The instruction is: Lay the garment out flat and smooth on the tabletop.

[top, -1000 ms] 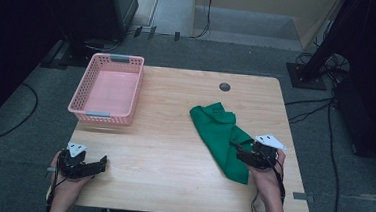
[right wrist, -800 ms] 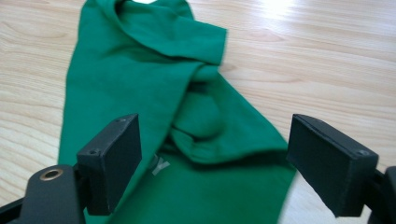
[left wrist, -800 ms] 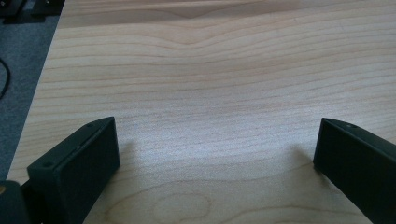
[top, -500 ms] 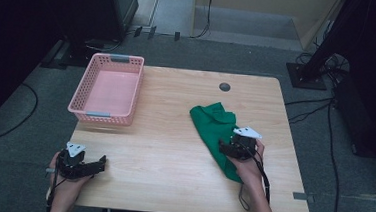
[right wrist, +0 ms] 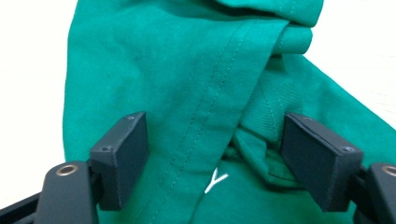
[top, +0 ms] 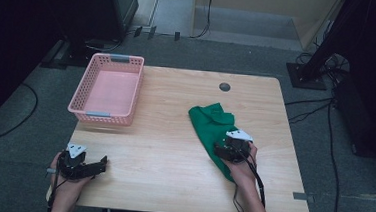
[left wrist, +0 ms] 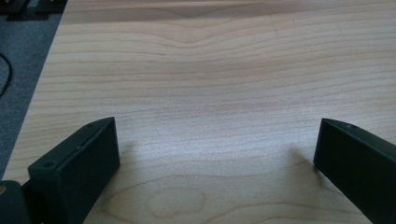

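Observation:
A crumpled green cloth (top: 211, 123) lies on the right half of the wooden table (top: 173, 150). My right gripper (top: 221, 149) hovers over the cloth's near part, jaws open. In the right gripper view the green cloth (right wrist: 196, 84) shows a stitched seam, folds and a small white mark, and the right gripper (right wrist: 212, 154) stands spread wide above it without pinching any fabric. My left gripper (top: 100, 164) rests at the table's near left corner, pointing right. In the left gripper view the left gripper (left wrist: 215, 154) is open over bare wood.
A pink plastic basket (top: 107, 114) stands at the table's far left, with nothing in it. A round cable hole (top: 224, 87) sits near the far edge. Black cables (top: 321, 108) and stand bases lie on the grey floor around the table.
My right gripper has moved left and forward from the cloth's near right edge onto the cloth. The left gripper has stayed put.

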A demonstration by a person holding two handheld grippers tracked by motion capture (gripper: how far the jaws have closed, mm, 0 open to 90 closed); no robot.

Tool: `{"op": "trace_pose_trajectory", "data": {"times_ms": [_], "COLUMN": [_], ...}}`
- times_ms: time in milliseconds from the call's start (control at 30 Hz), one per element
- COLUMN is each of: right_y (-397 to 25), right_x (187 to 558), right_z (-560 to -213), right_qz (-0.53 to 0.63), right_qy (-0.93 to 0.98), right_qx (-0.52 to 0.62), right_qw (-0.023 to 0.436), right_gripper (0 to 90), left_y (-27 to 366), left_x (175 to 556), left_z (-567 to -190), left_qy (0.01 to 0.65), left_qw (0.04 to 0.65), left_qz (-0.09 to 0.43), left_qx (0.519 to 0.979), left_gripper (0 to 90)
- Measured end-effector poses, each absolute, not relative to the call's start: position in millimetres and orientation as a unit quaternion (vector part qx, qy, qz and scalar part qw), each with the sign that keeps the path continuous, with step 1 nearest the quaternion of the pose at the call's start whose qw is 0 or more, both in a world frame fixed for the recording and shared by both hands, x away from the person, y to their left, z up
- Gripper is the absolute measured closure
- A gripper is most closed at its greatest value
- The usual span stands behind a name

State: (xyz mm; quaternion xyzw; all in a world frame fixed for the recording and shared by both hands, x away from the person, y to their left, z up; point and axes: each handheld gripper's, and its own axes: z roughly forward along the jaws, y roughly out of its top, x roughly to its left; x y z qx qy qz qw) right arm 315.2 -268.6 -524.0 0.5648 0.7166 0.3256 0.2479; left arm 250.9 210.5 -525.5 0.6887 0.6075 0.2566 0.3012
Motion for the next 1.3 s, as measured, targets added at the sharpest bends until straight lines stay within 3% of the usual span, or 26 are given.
{"op": "trace_pose_trajectory", "data": {"times_ms": [233, 500, 667, 767, 867, 933, 1067, 1300], "right_y": [-269.8, -281.2, -282.4, -287.9, -292.8, -291.6, -290.4, -252.5], "right_x": [312.1, 323.6, 345.8, 357.2, 370.8, 374.8, 376.3, 345.6], "right_z": [-515.9, -488.6, -489.7, -488.9, -491.3, -491.2, -491.3, -466.5], "right_qz": [0.337, 0.385, 0.371, 0.385, 0.394, 0.393, 0.384, 0.420], "right_qy": [0.719, 0.690, 0.667, 0.643, 0.635, 0.634, 0.642, 0.677], "right_qx": [0.558, 0.554, 0.590, 0.614, 0.635, 0.638, 0.634, 0.555], "right_qw": [0.241, 0.263, 0.262, 0.248, 0.195, 0.190, 0.194, 0.240], "right_gripper": [25.0, 46.7, 50.0, 49.4, 49.2, 57.4, 82.7, 86.9], "left_y": [210.8, 211.2, 212.3, 212.1, 211.8, 212.1, 212.4, 211.4], "left_x": [251.1, 251.4, 251.1, 251.1, 251.2, 251.0, 251.0, 251.3], "left_z": [-525.5, -525.4, -525.3, -525.3, -525.4, -525.2, -525.2, -525.5], "left_qy": [0.608, 0.607, 0.607, 0.607, 0.606, 0.606, 0.606, 0.605], "left_qw": [0.302, 0.304, 0.308, 0.307, 0.307, 0.308, 0.309, 0.306], "left_qz": [0.255, 0.254, 0.252, 0.252, 0.252, 0.251, 0.250, 0.253], "left_qx": [0.688, 0.689, 0.688, 0.689, 0.689, 0.689, 0.689, 0.690], "left_gripper": [0.6, 0.6, 0.6, 0.6, 0.6, 0.6, 0.6, 0.6]}}
